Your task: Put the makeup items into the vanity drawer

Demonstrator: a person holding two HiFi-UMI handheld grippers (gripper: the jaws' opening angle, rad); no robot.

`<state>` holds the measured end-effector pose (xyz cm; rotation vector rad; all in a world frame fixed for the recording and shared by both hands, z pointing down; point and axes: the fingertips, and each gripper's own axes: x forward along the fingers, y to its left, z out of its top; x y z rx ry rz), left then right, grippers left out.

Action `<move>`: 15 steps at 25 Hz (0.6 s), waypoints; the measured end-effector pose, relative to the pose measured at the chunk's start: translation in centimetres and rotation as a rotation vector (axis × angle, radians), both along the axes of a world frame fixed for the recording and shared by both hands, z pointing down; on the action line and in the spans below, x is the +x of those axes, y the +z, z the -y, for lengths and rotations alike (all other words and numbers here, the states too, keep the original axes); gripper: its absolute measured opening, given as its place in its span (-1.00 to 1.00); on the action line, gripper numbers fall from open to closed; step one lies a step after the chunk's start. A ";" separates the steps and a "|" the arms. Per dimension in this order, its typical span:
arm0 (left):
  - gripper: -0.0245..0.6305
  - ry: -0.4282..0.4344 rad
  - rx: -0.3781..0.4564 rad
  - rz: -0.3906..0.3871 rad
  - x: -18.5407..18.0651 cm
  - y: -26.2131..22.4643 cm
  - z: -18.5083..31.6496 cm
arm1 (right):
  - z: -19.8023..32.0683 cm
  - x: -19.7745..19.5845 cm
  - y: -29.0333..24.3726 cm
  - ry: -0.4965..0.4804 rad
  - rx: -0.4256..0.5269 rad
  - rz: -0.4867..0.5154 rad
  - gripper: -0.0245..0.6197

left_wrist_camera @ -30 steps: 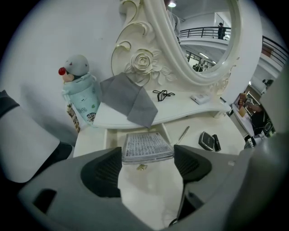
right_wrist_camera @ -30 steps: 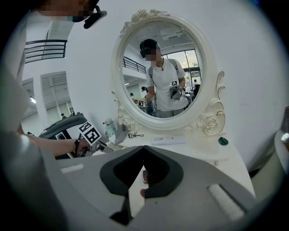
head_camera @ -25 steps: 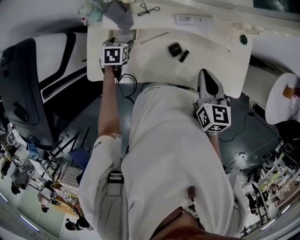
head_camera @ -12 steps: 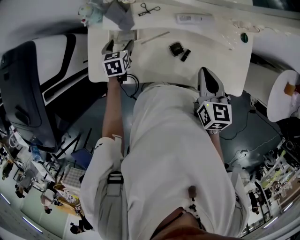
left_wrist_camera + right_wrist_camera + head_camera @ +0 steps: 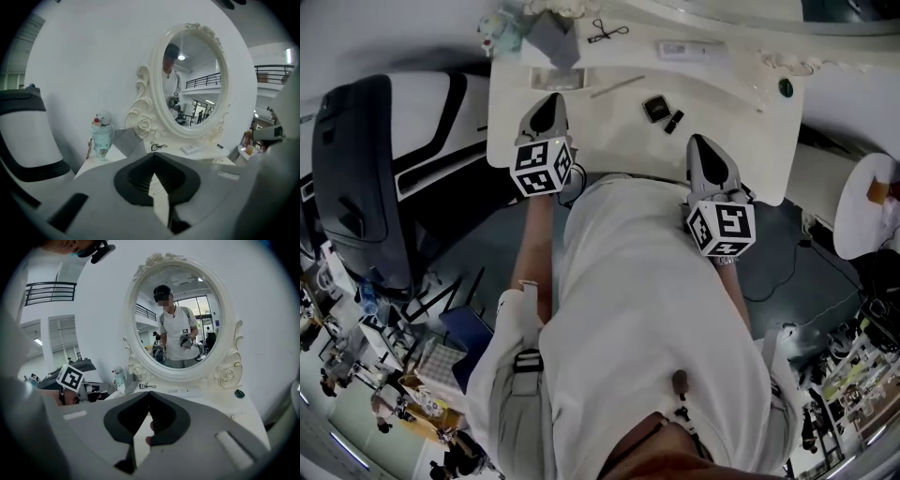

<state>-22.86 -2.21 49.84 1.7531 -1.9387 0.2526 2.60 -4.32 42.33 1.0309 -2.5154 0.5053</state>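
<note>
Currently the white vanity top (image 5: pixel 731 141) carries the makeup items, all lying out in the open; no view shows the drawer, so it is judged hidden under the front edge and not yet opened. The oval mirror (image 5: pixel 180 315) stands at the rear. The left gripper (image 5: pixel 547 103) hangs over the front left of the top; its jaws have just been closing and now meet tip to tip with nothing between them. The right gripper (image 5: pixel 703 142) sits at the front edge, its jaws likewise together; a small pinkish patch seen past them cannot be identified. A black compact (image 5: pixel 653 108) and a small dark tube (image 5: pixel 673 120) lie just beside each other, between the two grippers. Judgement: open the drawer first, then spread the jaws wide before descending squarely on the compact without nudging the tube.
</note>
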 end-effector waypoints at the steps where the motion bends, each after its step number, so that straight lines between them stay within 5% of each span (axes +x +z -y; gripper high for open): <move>1: -0.92 0.020 0.021 0.000 0.8 -1.0 -0.1 | -0.2 -0.1 -0.3 -0.005 0.011 0.004 -0.90; 7: -0.92 0.160 0.150 0.015 6.2 -6.7 0.4 | -0.3 -0.8 -1.9 -0.030 0.082 0.048 -0.90; 15: -0.92 0.281 0.297 -0.103 14.3 -12.8 -1.6 | -0.8 -1.2 -3.5 -0.047 0.094 0.106 -0.90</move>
